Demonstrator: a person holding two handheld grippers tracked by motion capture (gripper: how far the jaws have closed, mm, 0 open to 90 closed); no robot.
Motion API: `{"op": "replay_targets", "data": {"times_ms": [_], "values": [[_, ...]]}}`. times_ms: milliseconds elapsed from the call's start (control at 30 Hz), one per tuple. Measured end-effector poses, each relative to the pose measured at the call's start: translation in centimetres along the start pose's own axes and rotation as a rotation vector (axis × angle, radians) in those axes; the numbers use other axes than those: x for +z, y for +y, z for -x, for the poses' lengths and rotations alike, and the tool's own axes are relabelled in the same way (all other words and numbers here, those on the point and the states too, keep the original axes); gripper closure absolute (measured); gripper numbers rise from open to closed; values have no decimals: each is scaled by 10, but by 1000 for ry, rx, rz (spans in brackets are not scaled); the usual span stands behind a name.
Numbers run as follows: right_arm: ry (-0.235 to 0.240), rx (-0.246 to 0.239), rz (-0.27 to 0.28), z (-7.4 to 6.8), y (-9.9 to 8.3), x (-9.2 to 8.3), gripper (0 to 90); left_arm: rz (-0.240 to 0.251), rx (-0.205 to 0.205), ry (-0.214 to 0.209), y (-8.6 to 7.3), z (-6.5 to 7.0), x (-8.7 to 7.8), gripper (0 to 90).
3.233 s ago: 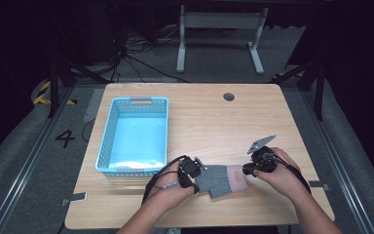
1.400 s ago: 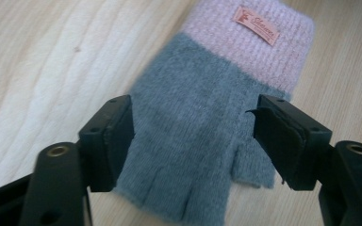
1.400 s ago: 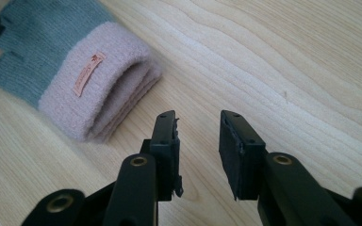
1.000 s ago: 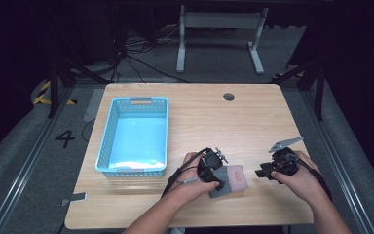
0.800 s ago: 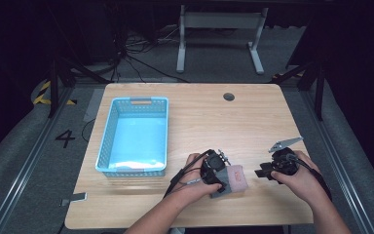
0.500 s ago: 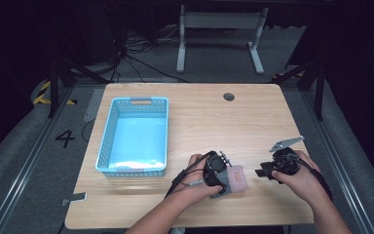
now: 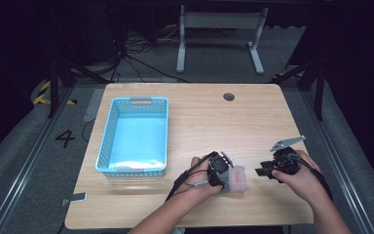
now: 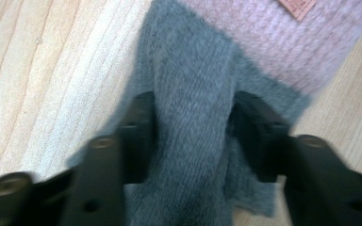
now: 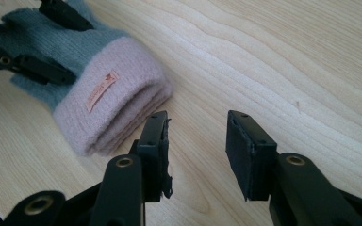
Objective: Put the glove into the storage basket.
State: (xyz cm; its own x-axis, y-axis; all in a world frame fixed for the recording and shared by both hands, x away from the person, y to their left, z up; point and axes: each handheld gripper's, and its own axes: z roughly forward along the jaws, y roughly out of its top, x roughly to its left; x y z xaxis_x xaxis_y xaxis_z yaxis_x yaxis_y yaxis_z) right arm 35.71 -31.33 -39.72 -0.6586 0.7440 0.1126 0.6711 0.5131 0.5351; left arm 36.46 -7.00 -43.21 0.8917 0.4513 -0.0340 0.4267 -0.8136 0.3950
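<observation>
At the near edge of the pale wooden table (image 7: 195, 112), the left gripper (image 8: 192, 136), jaws just closing, pinches a raised fold of the folded grey-and-pink knitted sock (image 8: 202, 94), while the right gripper (image 9: 195, 141) waits wide open and empty just beside its pink cuff.

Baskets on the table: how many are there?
1. The blue basket stands on the table's left side, apart from the folded sock near the front edge.

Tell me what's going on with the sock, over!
Left gripper jaws just closing, pinching the sock's grey part. Right gripper open over bare table, beside the sock's pink cuff. Basket off to the left. Nothing in the way.
</observation>
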Motion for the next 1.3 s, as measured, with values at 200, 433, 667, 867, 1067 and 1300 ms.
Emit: {"op": "replay_targets", "data": {"times_ms": [200, 433, 667, 867, 1067, 1300], "values": [[1, -9, 7, 0, 0, 0, 606, 10, -12, -7, 0, -1, -1, 666], [0, -6, 12, 4, -1, -1, 607, 6, -1, -31, 1, -5, -5, 697], [-5, 6, 21, 7, -3, -4, 607, 13, 17, -57, 0, -6, -20, 701], [-4, 12, 29, 8, -3, -5, 606, 45, 21, -54, -3, -9, -38, 701], [-1, 17, 24, 10, -3, -3, 606, 66, 29, -49, -7, -12, -57, 701], [4, 17, 23, 13, 1, -2, 602, 94, 45, -60, -11, -17, -73, 699]]}}
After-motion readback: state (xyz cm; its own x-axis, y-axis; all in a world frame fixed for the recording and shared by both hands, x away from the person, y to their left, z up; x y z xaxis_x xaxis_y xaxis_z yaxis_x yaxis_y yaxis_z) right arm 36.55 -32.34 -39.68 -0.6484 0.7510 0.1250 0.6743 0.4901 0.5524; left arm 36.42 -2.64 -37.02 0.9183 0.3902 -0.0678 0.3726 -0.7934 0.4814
